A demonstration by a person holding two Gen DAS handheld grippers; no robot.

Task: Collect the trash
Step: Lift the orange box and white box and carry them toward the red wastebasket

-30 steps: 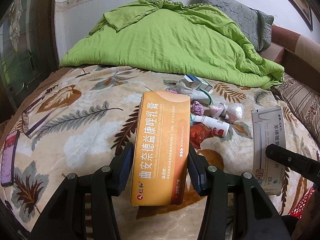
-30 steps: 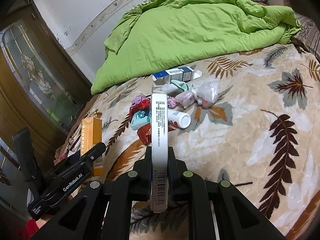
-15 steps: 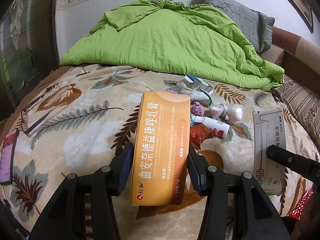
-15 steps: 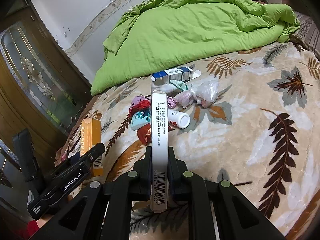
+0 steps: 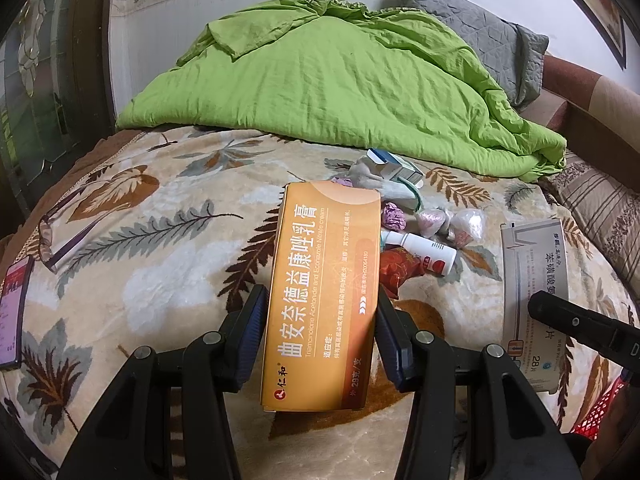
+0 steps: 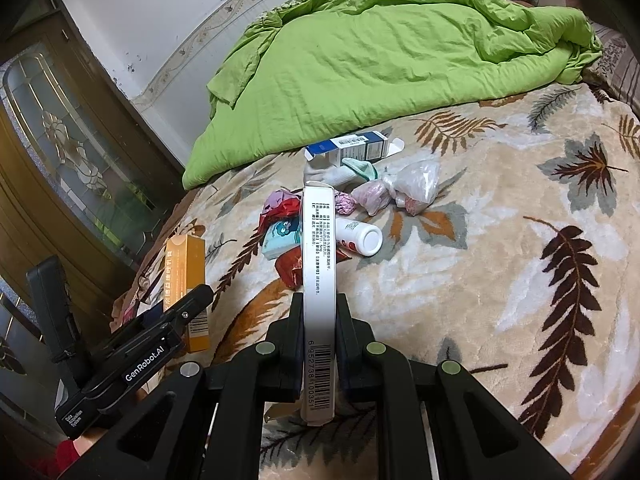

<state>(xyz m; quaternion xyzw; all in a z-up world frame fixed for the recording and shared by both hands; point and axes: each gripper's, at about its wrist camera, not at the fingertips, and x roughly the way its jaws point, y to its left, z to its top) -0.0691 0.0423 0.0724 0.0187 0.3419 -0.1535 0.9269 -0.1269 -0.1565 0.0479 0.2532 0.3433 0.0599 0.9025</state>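
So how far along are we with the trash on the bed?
Nothing looks binned yet. In hand: the left gripper is shut on an orange box, the right gripper on a white box. Left on the blanket: a blue box, white bottle, red wrapper and small bags.
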